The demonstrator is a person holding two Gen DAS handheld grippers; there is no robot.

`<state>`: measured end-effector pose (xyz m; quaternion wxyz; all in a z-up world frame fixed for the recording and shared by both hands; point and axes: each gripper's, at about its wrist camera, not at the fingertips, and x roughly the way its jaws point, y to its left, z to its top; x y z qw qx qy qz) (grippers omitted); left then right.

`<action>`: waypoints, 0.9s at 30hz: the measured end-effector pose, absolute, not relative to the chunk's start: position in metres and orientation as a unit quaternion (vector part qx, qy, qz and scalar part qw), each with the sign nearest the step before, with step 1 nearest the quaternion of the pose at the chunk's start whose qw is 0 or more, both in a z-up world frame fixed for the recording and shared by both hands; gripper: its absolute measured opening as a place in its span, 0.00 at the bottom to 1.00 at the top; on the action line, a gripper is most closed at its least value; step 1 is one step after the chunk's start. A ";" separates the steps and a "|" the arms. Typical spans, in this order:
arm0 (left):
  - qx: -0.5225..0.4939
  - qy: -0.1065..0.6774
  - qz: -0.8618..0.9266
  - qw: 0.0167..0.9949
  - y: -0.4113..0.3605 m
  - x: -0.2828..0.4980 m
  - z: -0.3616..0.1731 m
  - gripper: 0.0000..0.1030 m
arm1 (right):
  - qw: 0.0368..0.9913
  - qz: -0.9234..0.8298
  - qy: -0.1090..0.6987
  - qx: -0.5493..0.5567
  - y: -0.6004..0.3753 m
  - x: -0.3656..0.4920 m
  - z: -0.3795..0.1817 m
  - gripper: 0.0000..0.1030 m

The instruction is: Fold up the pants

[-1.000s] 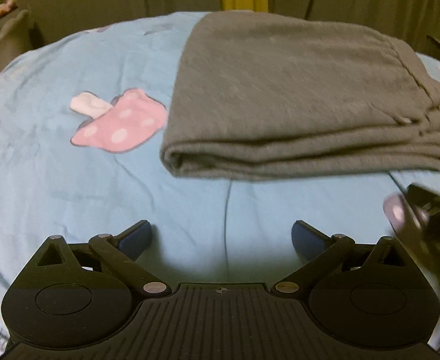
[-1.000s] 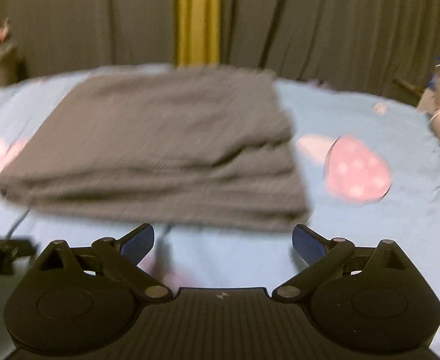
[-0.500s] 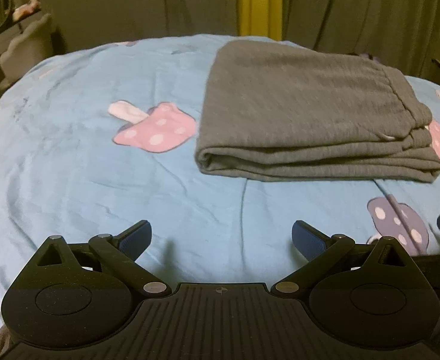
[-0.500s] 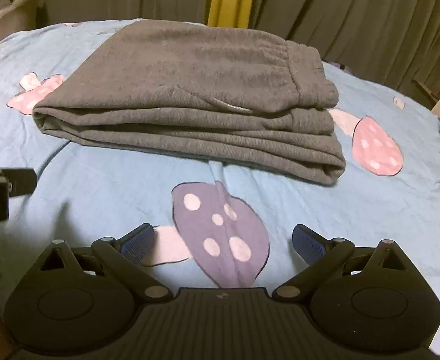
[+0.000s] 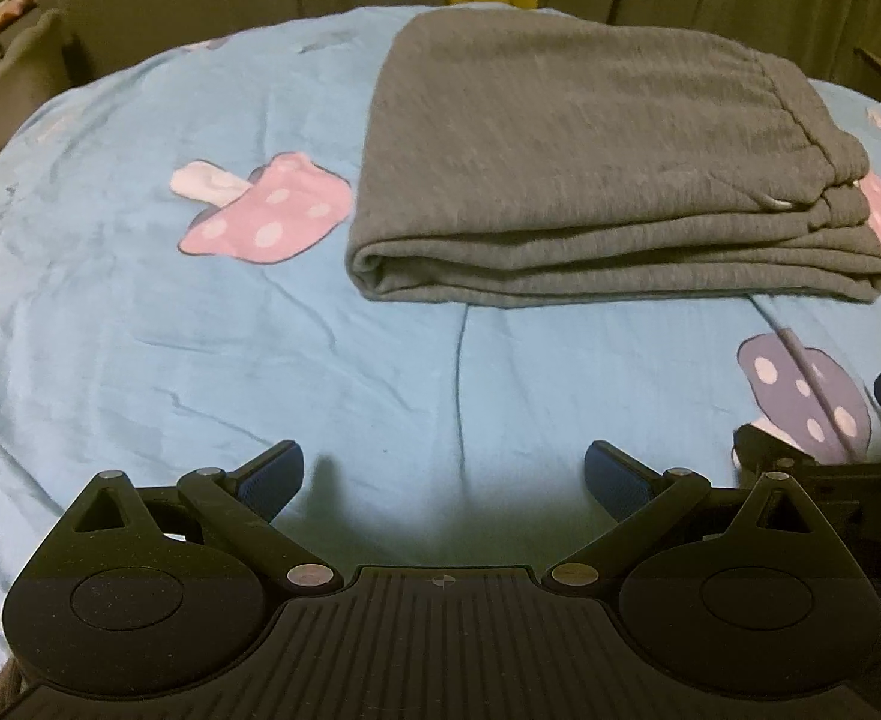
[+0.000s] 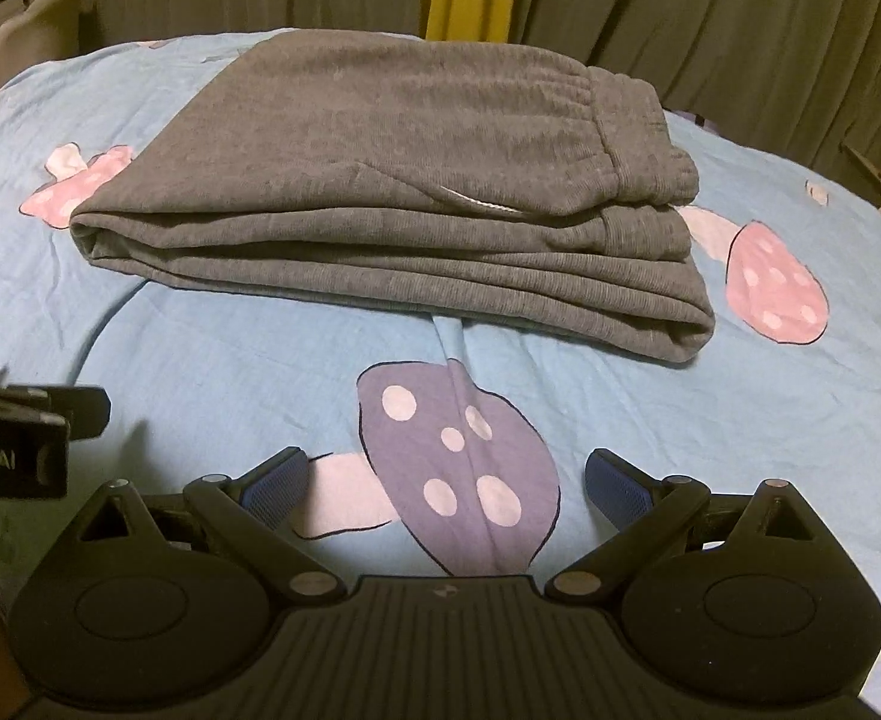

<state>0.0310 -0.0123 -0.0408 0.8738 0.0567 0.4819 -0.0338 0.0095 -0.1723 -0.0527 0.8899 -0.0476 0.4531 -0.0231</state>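
Both grippers have edged nearer the folded grey sweatpants point(image 5: 596, 180) since half a second ago. Left gripper point(image 5: 443, 477) and right gripper point(image 6: 446, 480) hover with fingers wide, holding nothing; sweatpants lie ahead on the bed point(image 5: 140, 330), apart.

The grey pants point(image 5: 596, 162) lay folded into a thick, layered rectangle near the bed's far edge, waistband to the right.
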 end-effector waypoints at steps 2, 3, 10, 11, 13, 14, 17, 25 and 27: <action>0.060 0.483 -0.038 0.873 -0.014 0.032 -0.042 0.99 | 0.889 -0.023 0.455 -0.044 -0.173 0.012 -0.053 0.96; 0.062 0.483 -0.040 0.872 -0.015 0.033 -0.042 0.99 | 0.889 -0.023 0.455 -0.042 -0.173 0.013 -0.053 0.96; 0.052 0.471 -0.051 0.879 -0.014 0.044 -0.042 0.99 | 0.876 -0.026 0.482 -0.005 -0.184 0.034 -0.048 0.96; 0.047 0.467 -0.048 0.882 -0.013 0.046 -0.041 0.99 | 0.874 -0.028 0.485 0.001 -0.187 0.037 -0.048 0.96; 0.041 0.459 -0.031 0.887 -0.011 0.051 -0.040 0.99 | 0.879 -0.043 0.476 -0.003 -0.192 0.042 -0.045 0.96; 0.044 0.457 -0.027 0.888 -0.011 0.054 -0.040 0.99 | 0.883 -0.056 0.466 -0.013 -0.193 0.044 -0.043 0.96; 0.054 0.454 -0.017 0.889 -0.011 0.062 -0.043 0.99 | 0.891 -0.066 0.448 -0.024 -0.194 0.049 -0.039 0.96; 0.052 0.462 -0.021 0.885 -0.010 0.071 -0.050 0.99 | 0.897 -0.055 0.436 -0.035 -0.191 0.062 -0.038 0.96; 0.052 0.462 -0.025 0.885 -0.011 0.072 -0.051 0.99 | 0.899 -0.050 0.435 -0.026 -0.193 0.062 -0.037 0.96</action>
